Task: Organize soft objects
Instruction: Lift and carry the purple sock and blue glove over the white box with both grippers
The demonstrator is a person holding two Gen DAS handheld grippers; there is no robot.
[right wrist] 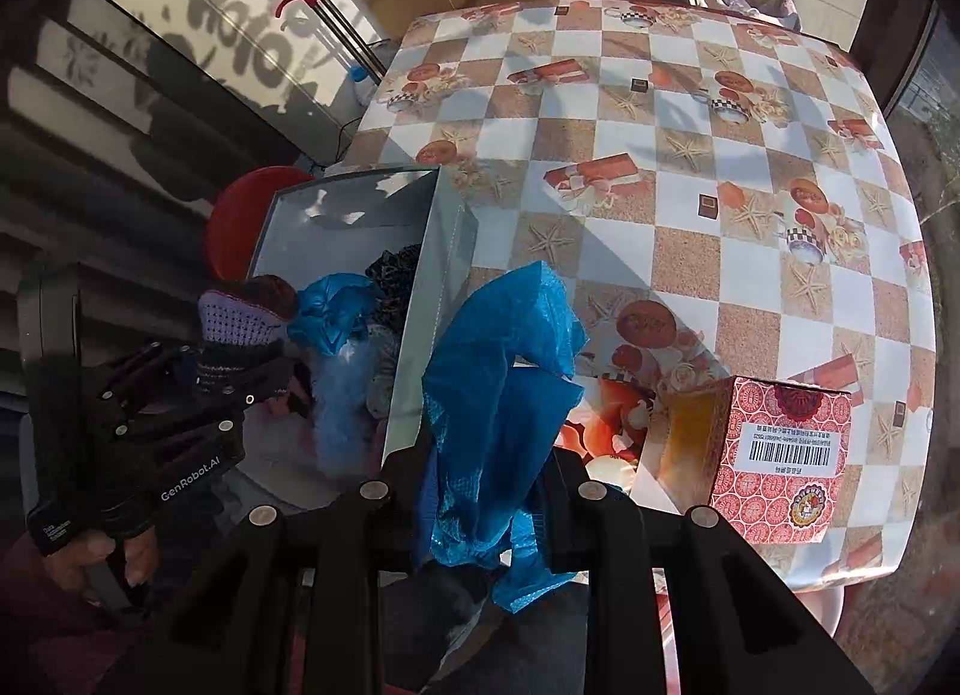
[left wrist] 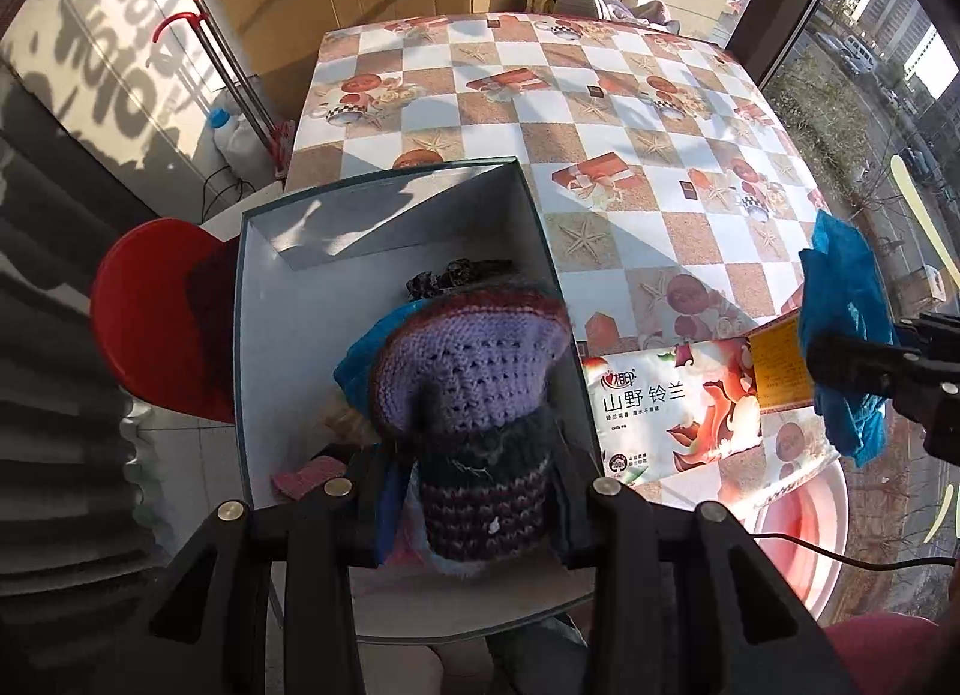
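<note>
L wrist view: my left gripper (left wrist: 480,491) is clamped on a purple-and-maroon crocheted wool hat (left wrist: 474,395), held over the open grey cardboard box (left wrist: 264,335) at the edge of the checked-oilcloth table (left wrist: 600,113). R wrist view: my right gripper (right wrist: 480,485) is pinched tight on a crumpled blue plastic bag (right wrist: 498,383), just beside the box wall, w/ a red patterned carton (right wrist: 774,455) on the table to its right.

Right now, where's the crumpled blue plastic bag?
Crumpled blue plastic bag hangs pinched in the right claw, just right of the open grey box, above the tissue pack.
</note>
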